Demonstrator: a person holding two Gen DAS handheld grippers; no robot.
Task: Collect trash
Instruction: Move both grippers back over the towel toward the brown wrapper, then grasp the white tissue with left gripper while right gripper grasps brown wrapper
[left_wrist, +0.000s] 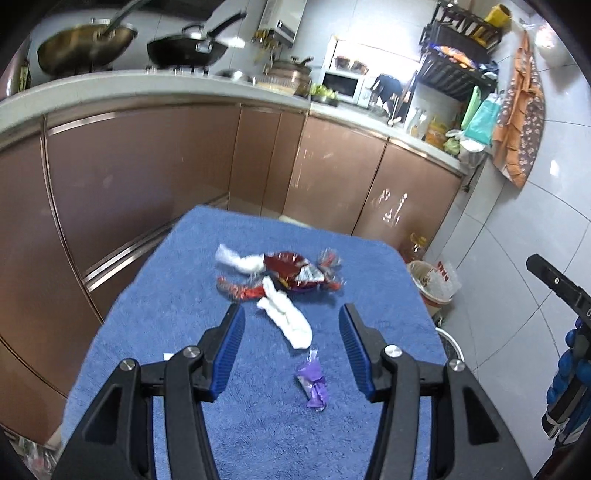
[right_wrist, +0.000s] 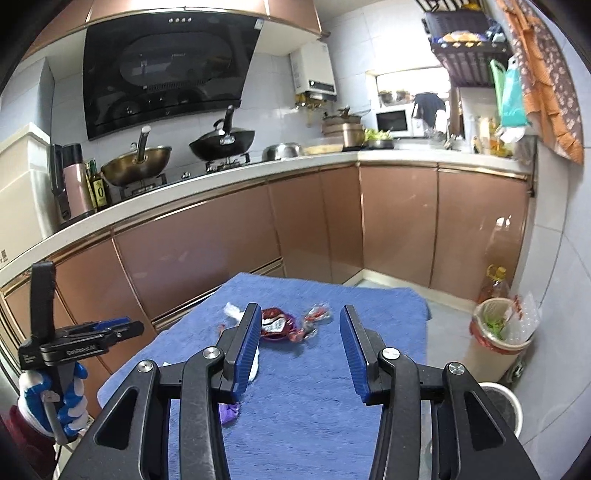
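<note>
The trash lies on a blue towel (left_wrist: 258, 424): a white tissue (left_wrist: 286, 319), a purple wrapper (left_wrist: 314, 384) and a red wrapper (left_wrist: 291, 273) farther back. The left gripper (left_wrist: 291, 314) hangs above the tissue, jaws apart and holding nothing. The right gripper (right_wrist: 297, 317) is also apart and empty. A bin (right_wrist: 498, 332) stands on the floor beside the towel.

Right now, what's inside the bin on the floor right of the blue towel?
The trash bin is lined with a bag; green scraps lie near the top, and clear plastic packaging sticks out at the rim. Anything deeper is hidden by the bin's wall.
</note>
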